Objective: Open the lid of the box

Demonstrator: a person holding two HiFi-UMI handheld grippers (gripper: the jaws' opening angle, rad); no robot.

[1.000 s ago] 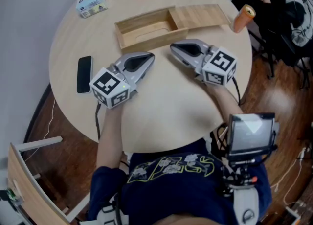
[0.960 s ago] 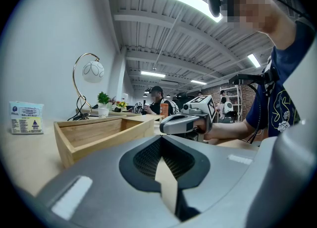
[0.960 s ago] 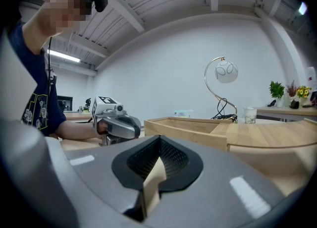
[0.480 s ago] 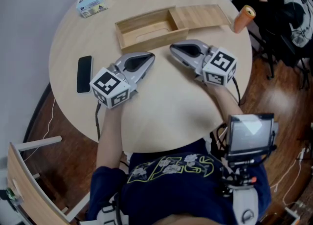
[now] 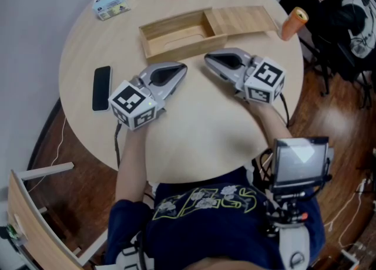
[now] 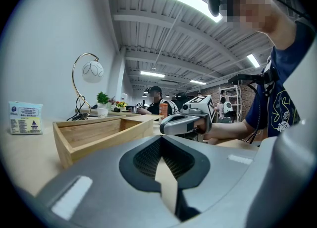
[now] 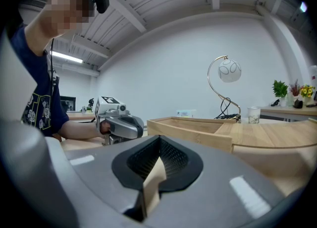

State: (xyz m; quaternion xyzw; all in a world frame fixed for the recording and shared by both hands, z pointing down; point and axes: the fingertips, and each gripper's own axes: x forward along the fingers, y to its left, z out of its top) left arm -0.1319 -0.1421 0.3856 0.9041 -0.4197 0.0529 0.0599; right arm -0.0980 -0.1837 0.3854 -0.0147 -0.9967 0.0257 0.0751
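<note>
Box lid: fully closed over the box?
No, the lid is slid off to the right, leaving the inside of the box exposed.

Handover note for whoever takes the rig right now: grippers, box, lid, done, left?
Left gripper: shut, empty, just short of the box, on its near side.
Right gripper: shut, empty, next to the left one.
Box: inside exposed; lid slid out toward the head view's right.
Done: lid looks open.
Left: likely nothing, unless the lid must come fully off.

Bare tabletop [image 5: 194, 137] before the box [image 5: 176, 44], phone [image 5: 101, 88] at left, can [image 5: 292, 22] beside lid [image 5: 244, 19]
</note>
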